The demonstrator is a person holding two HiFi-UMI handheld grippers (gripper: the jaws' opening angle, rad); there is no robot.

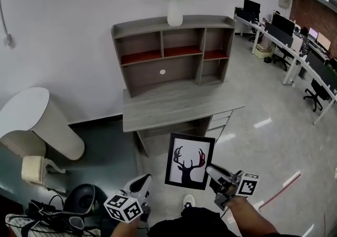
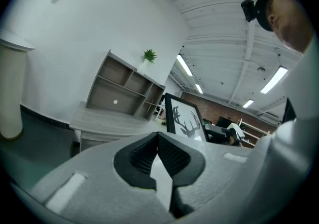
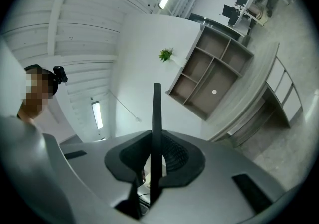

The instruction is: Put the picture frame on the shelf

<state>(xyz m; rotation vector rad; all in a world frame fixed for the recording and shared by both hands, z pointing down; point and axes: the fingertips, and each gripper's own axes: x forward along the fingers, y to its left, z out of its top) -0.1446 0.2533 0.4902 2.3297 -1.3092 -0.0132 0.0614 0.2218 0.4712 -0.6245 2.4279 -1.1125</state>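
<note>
The picture frame (image 1: pixel 189 161), black-edged with a deer silhouette on white, hangs upright in front of me. My right gripper (image 1: pixel 211 170) is shut on its right edge. In the right gripper view the frame (image 3: pixel 157 113) shows edge-on as a thin dark strip clamped between the jaws (image 3: pixel 156 141). My left gripper (image 1: pixel 140 184) floats to the left of the frame, apart from it, its jaws shut with nothing in them (image 2: pixel 157 141). From there the frame (image 2: pixel 185 121) shows to the right. The grey shelf unit (image 1: pixel 174 51) stands on its desk against the white wall ahead (image 2: pixel 124 91) (image 3: pixel 214 73).
A potted plant in a white vase (image 1: pixel 175 4) stands on the shelf top. The desk surface (image 1: pixel 174 105) has drawers at its right. A white rounded table (image 1: pixel 31 120), a cream stool (image 1: pixel 34 169) and dark bags (image 1: pixel 52 212) sit at left. Office desks with monitors (image 1: pixel 295 46) line the right.
</note>
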